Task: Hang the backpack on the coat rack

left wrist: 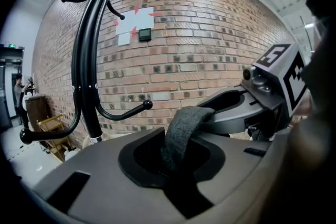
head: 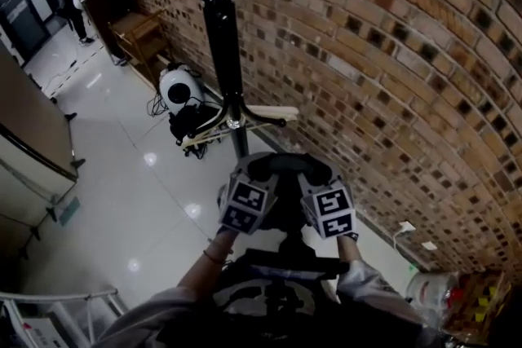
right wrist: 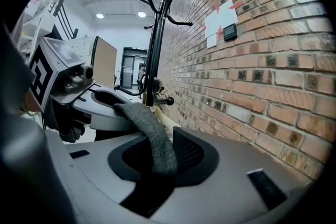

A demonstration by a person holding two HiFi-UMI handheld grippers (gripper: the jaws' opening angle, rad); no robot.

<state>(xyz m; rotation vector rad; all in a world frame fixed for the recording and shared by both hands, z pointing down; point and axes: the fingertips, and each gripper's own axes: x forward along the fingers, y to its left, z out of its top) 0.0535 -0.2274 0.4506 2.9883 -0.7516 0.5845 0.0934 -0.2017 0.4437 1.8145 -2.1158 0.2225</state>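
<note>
Left gripper view showed the left gripper [left wrist: 173, 161] with its jaws partly closed, clamped on a grey strap [left wrist: 185, 126] that ran up out of the gap and across into the jaws of the right gripper [left wrist: 234, 108] just beside it. Right gripper view gave the mirror of that: the right gripper [right wrist: 160, 161] was pinching the same strap [right wrist: 151, 136], which arched over to the left gripper [right wrist: 103, 104]. So there were two grippers on one strap, each gripping an end of the loop, and neither touched anything else.

From the head view the left gripper [head: 263, 169] and right gripper [head: 315, 172] sat side by side, each bearing one marker cube. The backpack [head: 281, 266], a single dark bulk, hung under them close to the person's body, not on any hook.

Just beyond stood one black coat rack [head: 220, 37], its curved hooks bare, set near the brick wall [head: 391, 77]. On that wall were one white sheet [left wrist: 135, 21] and one small dark box [left wrist: 145, 34]. Farther along the floor lay one white round device [head: 179, 85], then one wooden chair [head: 139, 33].
</note>
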